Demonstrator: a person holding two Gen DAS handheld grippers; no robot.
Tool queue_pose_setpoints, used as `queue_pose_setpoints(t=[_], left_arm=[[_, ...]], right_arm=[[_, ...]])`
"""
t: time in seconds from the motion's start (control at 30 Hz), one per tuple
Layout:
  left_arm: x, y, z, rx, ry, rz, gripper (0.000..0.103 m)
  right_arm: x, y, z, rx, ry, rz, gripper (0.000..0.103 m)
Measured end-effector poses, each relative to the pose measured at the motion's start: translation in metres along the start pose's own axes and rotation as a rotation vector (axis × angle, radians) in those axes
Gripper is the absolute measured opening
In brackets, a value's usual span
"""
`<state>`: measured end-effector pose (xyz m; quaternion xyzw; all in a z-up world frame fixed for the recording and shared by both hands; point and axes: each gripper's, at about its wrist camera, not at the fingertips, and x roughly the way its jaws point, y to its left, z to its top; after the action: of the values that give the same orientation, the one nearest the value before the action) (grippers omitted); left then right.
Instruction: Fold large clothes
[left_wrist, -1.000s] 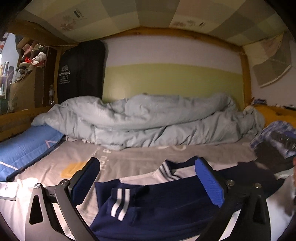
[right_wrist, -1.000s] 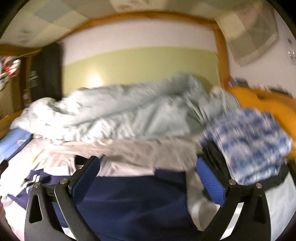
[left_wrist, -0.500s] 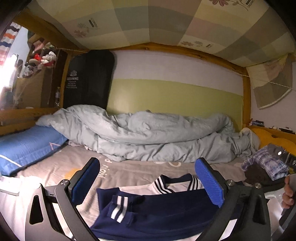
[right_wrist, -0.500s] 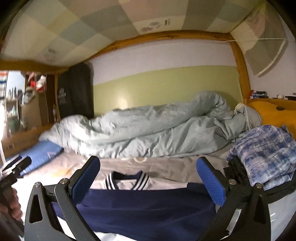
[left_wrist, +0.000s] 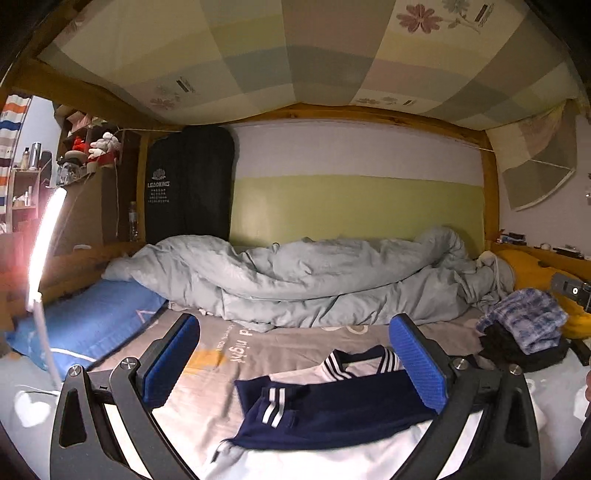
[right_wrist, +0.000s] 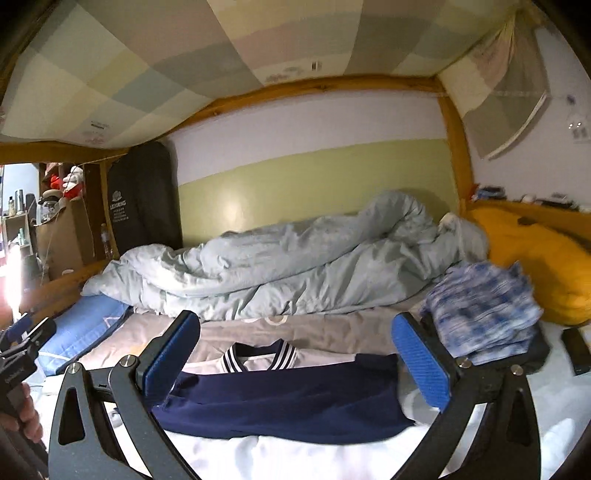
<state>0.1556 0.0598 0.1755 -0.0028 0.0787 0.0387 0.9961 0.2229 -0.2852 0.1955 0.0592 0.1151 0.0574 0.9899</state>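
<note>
The navy-and-white knit garment with a striped rib collar (left_wrist: 343, 410) lies flat on the bed at the near edge, its long axis running nine to three o'clock across both views, its collar pointing to twelve o'clock toward the far wall. A navy panel is folded across the white body; in the left wrist view a navy sleeve end with two white stripes (left_wrist: 273, 406) sits at the nine o'clock end of that panel. The cloth looks soft and matte, with a ribbed collar.

The left gripper (left_wrist: 295, 365) hangs above it with its blue-padded fingers (left_wrist: 417, 363) spread wide, gripping nothing. The right gripper (right_wrist: 295, 363) is likewise spread wide and empty above the navy panel.

Under the garment lies a grey printed bedsheet (left_wrist: 280, 343), with the word "night" readable upside down. At twelve o'clock a crumpled pale grey-green duvet (left_wrist: 314, 280) stretches across the bed. At nine o'clock is a smooth blue pillow (left_wrist: 88, 321); at three o'clock a folded blue-and-white checked cloth on dark clothes (right_wrist: 484, 314), and beyond it a mustard-yellow cushion (right_wrist: 535, 258). A tall black bag lettered "LEAOKING" (left_wrist: 184, 184) leans against the wall at eleven o'clock.
</note>
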Motion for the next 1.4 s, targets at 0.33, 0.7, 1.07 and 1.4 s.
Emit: queue_pose_setpoints(t=[0.33,0.7,1.07,1.4], left_arm=[[-0.081,0.01,-0.031,0.006,0.044,-0.049,0.103],[-0.068,0.011,-0.104,0.037,0.169,-0.055,0.103],[-0.015,-0.013,-0.168,0.155,0.349,-0.172,0.103],[0.044,-0.055,-0.248,0.333,0.595,-0.175,0.103]], right_arm=[[-0.072,0.03,-0.031,-0.11,0.06,-0.025,0.103],[-0.043,0.022,-0.111,-0.147,0.228,-0.028,0.103],[0.011,0.037,-0.18,-0.278,0.476,0.054,0.103],[0.056,0.056,-0.249,-0.411,0.706,0.062,0.103]])
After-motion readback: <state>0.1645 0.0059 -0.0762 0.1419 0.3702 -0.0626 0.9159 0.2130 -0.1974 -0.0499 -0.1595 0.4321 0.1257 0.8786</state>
